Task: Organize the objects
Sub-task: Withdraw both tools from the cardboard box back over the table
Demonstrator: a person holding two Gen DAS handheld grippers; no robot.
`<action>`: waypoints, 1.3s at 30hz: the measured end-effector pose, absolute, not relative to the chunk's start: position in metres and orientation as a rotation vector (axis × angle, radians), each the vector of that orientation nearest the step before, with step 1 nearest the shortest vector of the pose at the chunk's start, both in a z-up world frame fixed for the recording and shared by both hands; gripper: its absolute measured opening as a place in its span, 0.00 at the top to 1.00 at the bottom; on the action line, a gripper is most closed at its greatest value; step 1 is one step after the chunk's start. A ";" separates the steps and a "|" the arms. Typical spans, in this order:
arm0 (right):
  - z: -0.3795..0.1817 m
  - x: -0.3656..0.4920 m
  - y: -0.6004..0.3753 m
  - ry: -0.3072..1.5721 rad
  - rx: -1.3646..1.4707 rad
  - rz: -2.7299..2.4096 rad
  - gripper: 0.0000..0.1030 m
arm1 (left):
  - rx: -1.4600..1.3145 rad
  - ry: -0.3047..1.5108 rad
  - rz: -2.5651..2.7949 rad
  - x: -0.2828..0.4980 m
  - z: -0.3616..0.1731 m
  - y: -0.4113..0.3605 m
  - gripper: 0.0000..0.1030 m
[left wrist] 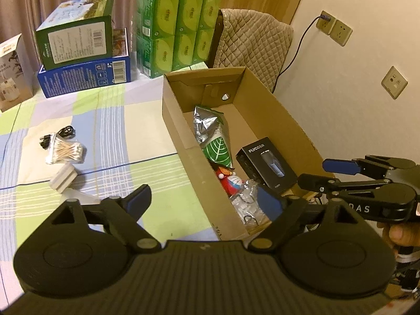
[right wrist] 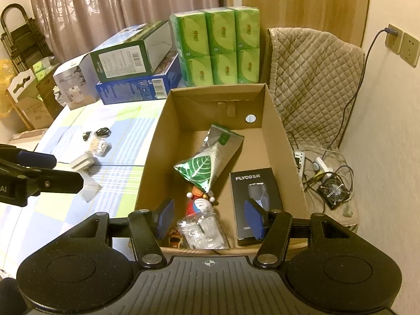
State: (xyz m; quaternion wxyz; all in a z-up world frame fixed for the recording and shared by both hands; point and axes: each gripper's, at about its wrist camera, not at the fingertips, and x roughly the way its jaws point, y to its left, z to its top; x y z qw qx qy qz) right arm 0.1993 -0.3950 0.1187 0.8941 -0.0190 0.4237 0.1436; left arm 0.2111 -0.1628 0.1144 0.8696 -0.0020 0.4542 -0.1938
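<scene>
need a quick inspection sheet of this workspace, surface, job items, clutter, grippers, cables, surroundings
surface: checked cloth in green, blue and cream, mostly bare.
job's things: cardboard box holds a foil snack bag, a black FLYCO box, a small toy figure and a clear plastic packet; a cotton swab pack and a white block lie outside on the cloth.
clutter: green tissue packs and stacked cartons at the far edge.
grippers: left gripper open, empty; right gripper open over the box, empty.
cables: black coiled cable by the swabs; cord to the wall socket.
surroundings: curtains, quilted chair cover.
</scene>
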 end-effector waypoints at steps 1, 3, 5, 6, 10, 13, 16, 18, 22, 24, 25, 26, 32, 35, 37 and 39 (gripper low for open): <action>0.119 0.199 -0.394 0.878 -0.042 0.298 0.46 | -0.001 0.946 -0.403 0.210 0.115 -0.161 0.12; 0.121 0.199 -0.392 0.876 -0.042 0.298 0.46 | 0.001 0.936 -0.403 0.208 0.117 -0.157 0.08; 0.123 0.198 -0.391 0.873 -0.044 0.300 0.46 | 0.002 0.928 -0.403 0.206 0.119 -0.154 0.05; 0.123 0.197 -0.390 0.871 -0.045 0.301 0.46 | 0.003 0.926 -0.403 0.205 0.120 -0.152 0.05; 0.125 0.195 -0.386 0.868 -0.051 0.304 0.46 | 0.007 0.915 -0.396 0.202 0.122 -0.146 0.01; 0.127 0.194 -0.383 0.866 -0.053 0.307 0.46 | 0.011 0.909 -0.392 0.200 0.123 -0.142 0.01; 0.128 0.194 -0.379 0.864 -0.060 0.312 0.45 | 0.014 0.901 -0.385 0.198 0.125 -0.137 0.01; 0.129 0.193 -0.376 0.861 -0.063 0.317 0.45 | 0.016 0.896 -0.381 0.198 0.126 -0.133 0.01; 0.131 0.193 -0.370 0.857 -0.068 0.325 0.45 | 0.024 0.886 -0.375 0.195 0.127 -0.127 0.01; 0.132 0.193 -0.367 0.855 -0.072 0.330 0.45 | 0.021 0.883 -0.371 0.193 0.128 -0.124 0.01; 0.132 0.193 -0.366 0.855 -0.073 0.331 0.45 | 0.020 0.881 -0.367 0.193 0.128 -0.122 0.01; 0.133 0.193 -0.365 0.854 -0.075 0.333 0.45 | 0.019 0.878 -0.364 0.192 0.129 -0.120 0.01; 0.136 0.194 -0.355 0.846 -0.084 0.347 0.45 | 0.021 0.866 -0.352 0.192 0.133 -0.109 0.01; 0.138 0.195 -0.348 0.842 -0.089 0.358 0.45 | 0.032 0.851 -0.341 0.190 0.135 -0.104 0.01; 0.140 0.195 -0.342 0.837 -0.091 0.370 0.45 | 0.033 0.844 -0.335 0.189 0.137 -0.099 0.01; 0.142 0.196 -0.335 0.832 -0.094 0.382 0.45 | 0.030 0.835 -0.329 0.188 0.139 -0.093 0.01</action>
